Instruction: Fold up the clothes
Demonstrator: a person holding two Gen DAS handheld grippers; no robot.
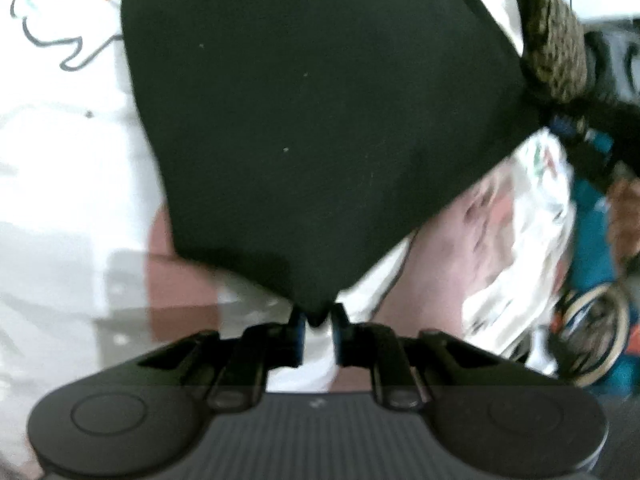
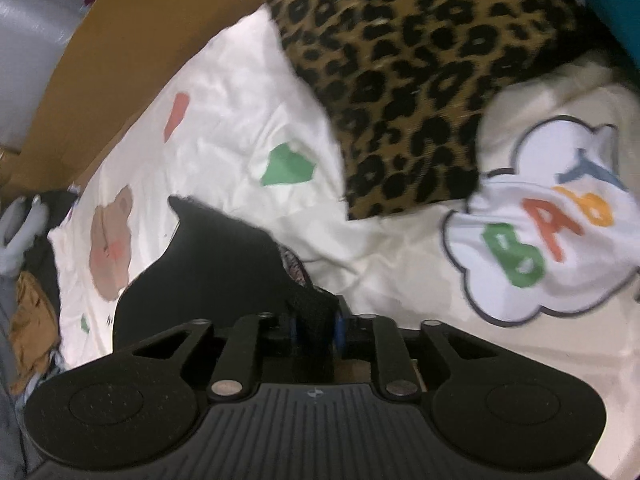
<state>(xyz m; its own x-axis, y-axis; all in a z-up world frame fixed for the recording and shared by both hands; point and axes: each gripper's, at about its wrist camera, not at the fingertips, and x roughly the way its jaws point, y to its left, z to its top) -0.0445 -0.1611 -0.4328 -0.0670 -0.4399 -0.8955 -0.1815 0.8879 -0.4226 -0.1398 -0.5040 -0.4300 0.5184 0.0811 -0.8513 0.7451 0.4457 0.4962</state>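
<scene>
The black garment point(image 1: 312, 112) hung stretched in front of the left gripper point(image 1: 318, 320), whose jaws were pinched tight on its lowest corner, the cloth fanning upward from there to fill most of the left wrist view. Another part of the black garment point(image 2: 224, 256) lay bunched between the jaws of the right gripper point(image 2: 316, 328); these stood slightly parted around the fabric, and it could not be told whether the pads pressed on it. Under both lay a white sheet point(image 2: 224, 120) printed with a bear, a green shape and a red shape. A leopard-print cloth point(image 2: 420, 80) rested on the sheet beyond the right gripper, just beside a cream top point(image 2: 532, 232) with coloured letters in a cloud patch. A brown cardboard panel point(image 2: 132, 52) edged the sheet at upper left.
</scene>
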